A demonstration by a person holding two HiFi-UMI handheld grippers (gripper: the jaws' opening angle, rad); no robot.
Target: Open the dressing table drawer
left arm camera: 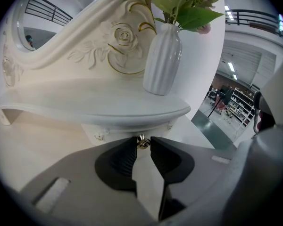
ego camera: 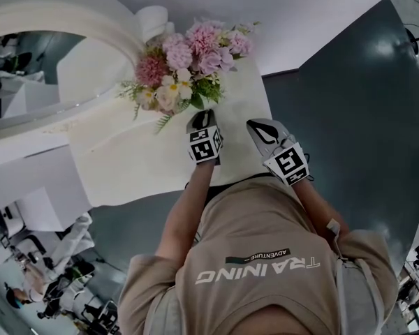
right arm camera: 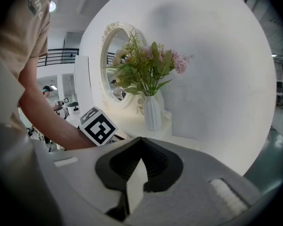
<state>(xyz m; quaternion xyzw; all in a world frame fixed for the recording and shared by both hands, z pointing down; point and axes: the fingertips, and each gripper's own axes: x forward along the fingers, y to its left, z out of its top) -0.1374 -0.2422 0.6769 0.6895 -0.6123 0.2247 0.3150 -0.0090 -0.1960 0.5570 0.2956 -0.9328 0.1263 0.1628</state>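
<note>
In the left gripper view a small brass drawer knob [left arm camera: 142, 142] sticks out of the white drawer front [left arm camera: 118, 130] under the dressing table's raised shelf [left arm camera: 94, 108]. My left gripper [left arm camera: 142, 144] has its two black pads against that knob, one on each side. In the head view the left gripper [ego camera: 203, 137] reaches to the table's front edge, just below the flowers. My right gripper [right arm camera: 140, 141] hangs off to the right at about the same height, its jaws together with nothing between them. Its marker cube [ego camera: 288, 163] shows beside the left one.
A ribbed white vase [left arm camera: 162, 60] of pink flowers [ego camera: 192, 54] stands on the shelf right above the knob. An oval mirror [ego camera: 24, 72] in a carved white frame rises behind it. The white tabletop [ego camera: 119, 155] spreads to the left. A curved white wall [right arm camera: 217, 79] backs the table; dark floor lies to the right.
</note>
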